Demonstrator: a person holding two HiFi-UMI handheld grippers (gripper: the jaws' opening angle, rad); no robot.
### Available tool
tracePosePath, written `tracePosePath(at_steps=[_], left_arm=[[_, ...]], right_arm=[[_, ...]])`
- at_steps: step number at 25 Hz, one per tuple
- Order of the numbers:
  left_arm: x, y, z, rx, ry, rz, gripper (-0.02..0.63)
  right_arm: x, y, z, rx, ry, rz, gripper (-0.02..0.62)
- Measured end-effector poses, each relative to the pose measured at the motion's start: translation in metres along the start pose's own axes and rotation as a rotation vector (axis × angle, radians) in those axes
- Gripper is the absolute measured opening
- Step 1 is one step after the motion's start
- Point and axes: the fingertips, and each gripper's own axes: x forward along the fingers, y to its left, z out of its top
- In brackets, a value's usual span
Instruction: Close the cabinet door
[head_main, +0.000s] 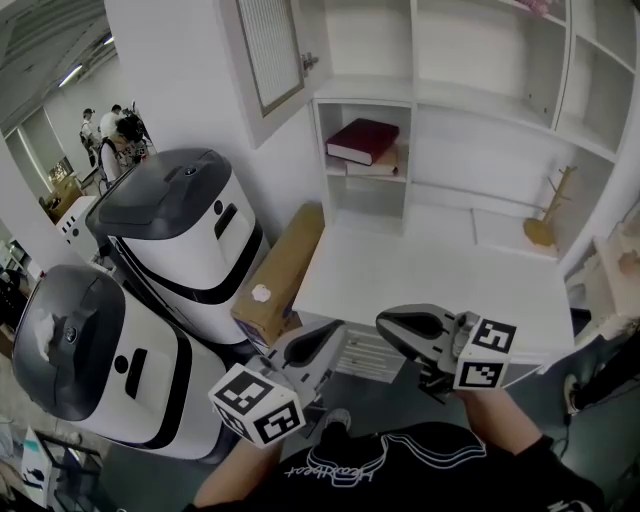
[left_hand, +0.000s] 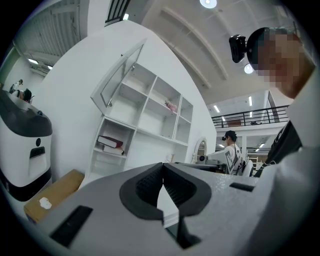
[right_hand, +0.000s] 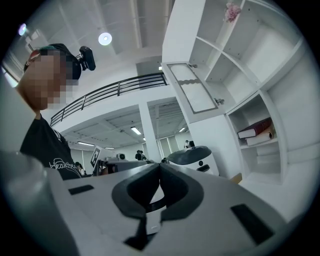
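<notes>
White cabinet door (head_main: 268, 60) up high, swung wide open, well apart from both claws. Left gripper (head_main: 335, 328) and right gripper (head_main: 383, 320) pinched shut, holding nothing. Might slam or bounce back if shoved too hard. Counted: two machines (head_main: 185, 240), one cardboard box (head_main: 280, 270), one door, two books (head_main: 362, 140), one wooden stand (head_main: 545, 222).

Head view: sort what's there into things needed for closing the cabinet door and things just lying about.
For the job:
cabinet door, standing open
left hand-held gripper, shut
right hand-held gripper, shut

Lying about:
red book
cardboard box
wooden stand
white machine
</notes>
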Motion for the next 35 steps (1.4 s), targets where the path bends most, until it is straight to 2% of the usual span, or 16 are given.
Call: tracePosePath(at_steps=[5,13,17,22,28,31,35], left_arm=[[0.019,0.050,0.022,0.013,0.021,-0.005,0.005],[0.034,0.111,0.058,0.015,-0.015,-0.072,0.005],[0.037,0.145,0.076,0.034,-0.037,-0.076,0.005],[0.033,0.190,0.104,0.013,-0.099,-0.109,0.006],[0.023,0.244,0.144,0.087,-0.172,-0.090,0.009],[0.021,0.262,0.178,0.121,-0.227,-0.102,0.009],[0.023,0.272,0.237,0.162,-0.305,-0.163,0.017]], right_arm=[[0.033,-0.035,0.025,-0.020,-0.008,-0.024,0.005],[0.078,-0.081,0.054,-0.060,-0.009,-0.068,0.005],[0.099,-0.102,0.068,-0.091,-0.022,-0.093,0.005],[0.127,-0.127,0.063,-0.081,-0.022,-0.121,0.005],[0.141,-0.144,0.052,-0.066,-0.037,-0.163,0.005],[0.138,-0.150,0.050,-0.059,-0.027,-0.186,0.005],[0.132,-0.155,0.052,-0.063,-0.009,-0.204,0.005]])
